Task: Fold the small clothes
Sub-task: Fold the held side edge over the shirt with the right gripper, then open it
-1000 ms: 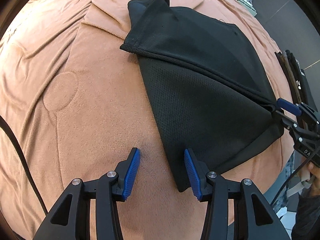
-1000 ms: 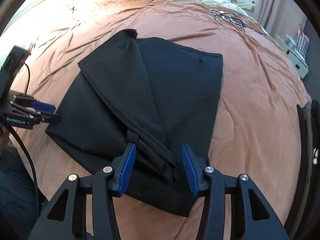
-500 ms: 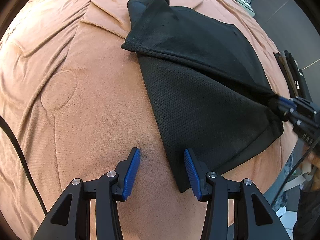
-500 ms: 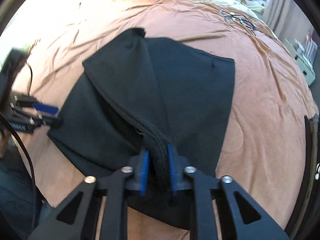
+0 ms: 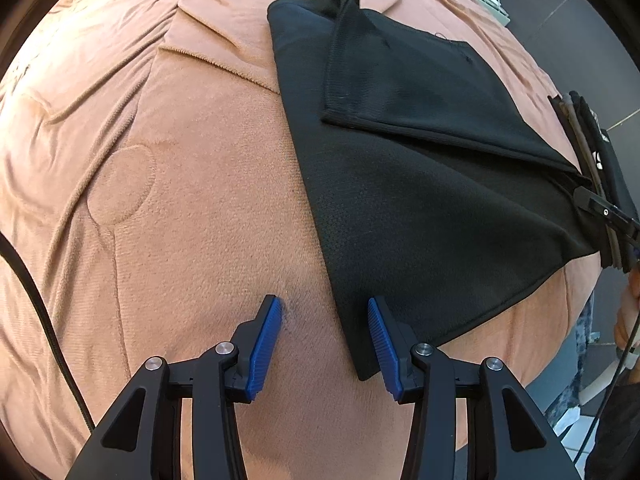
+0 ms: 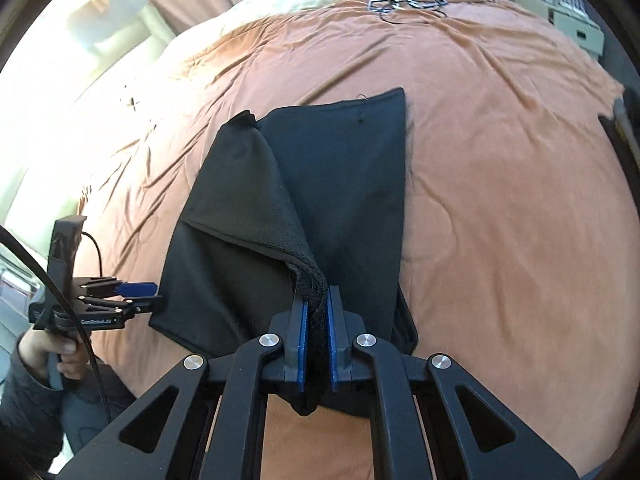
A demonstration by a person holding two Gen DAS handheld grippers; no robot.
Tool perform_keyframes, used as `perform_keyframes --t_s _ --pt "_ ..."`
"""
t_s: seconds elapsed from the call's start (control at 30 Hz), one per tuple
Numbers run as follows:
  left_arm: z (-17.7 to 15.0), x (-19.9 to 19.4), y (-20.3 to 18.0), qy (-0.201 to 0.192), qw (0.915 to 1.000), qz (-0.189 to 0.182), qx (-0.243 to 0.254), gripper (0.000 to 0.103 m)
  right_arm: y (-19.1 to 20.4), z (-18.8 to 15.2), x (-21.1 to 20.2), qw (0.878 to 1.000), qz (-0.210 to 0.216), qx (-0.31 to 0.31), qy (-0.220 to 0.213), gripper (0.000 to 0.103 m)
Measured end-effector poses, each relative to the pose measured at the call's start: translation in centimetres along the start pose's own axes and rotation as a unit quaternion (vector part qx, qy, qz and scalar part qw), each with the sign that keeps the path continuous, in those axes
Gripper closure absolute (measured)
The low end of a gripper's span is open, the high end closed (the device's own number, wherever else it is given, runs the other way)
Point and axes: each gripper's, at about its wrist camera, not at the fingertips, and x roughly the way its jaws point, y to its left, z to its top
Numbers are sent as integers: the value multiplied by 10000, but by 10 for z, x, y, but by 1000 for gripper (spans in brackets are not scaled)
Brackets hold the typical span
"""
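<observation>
orange bedspread (image 6: 500, 200) bears black shorts (image 6: 352, 184), seemingly a hem pinched in right gripper (image 6: 316, 344).

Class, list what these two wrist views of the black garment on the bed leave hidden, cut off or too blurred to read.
- Left wrist view: the right gripper shows only as a sliver at the frame's edge.
- Right wrist view: the black garment has its pinched edge covered by the closed pads, its near hem by the gripper's body.
- Right wrist view: the tangled cable on the bedspread is blurred.
- Left wrist view: the left gripper, open, hides the garment's corner tip.

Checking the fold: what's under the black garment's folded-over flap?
Under the flap lies more of the black garment, itself on the orange blanket; anything beneath is covered.
</observation>
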Motion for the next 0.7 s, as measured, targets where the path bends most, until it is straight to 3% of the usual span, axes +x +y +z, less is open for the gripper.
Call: perform_keyframes --t_s 0.2,0.27,0.4,0.7 --pt "-1 3 -2 41 9998 115 123 55 -23 -11 12 9996 -71 288 21 98" --pt "0 3 -2 62 9999 112 113 55 -25 -12 15 9995 24 324 -12 98" --pt "3 2 0 112 9999 67 41 57 -27 -16 10 9974 622 367 -46 96" --pt "12 -15 1 8 9995 -263 -182 58 -33 -18 12 9968 746 278 119 88"
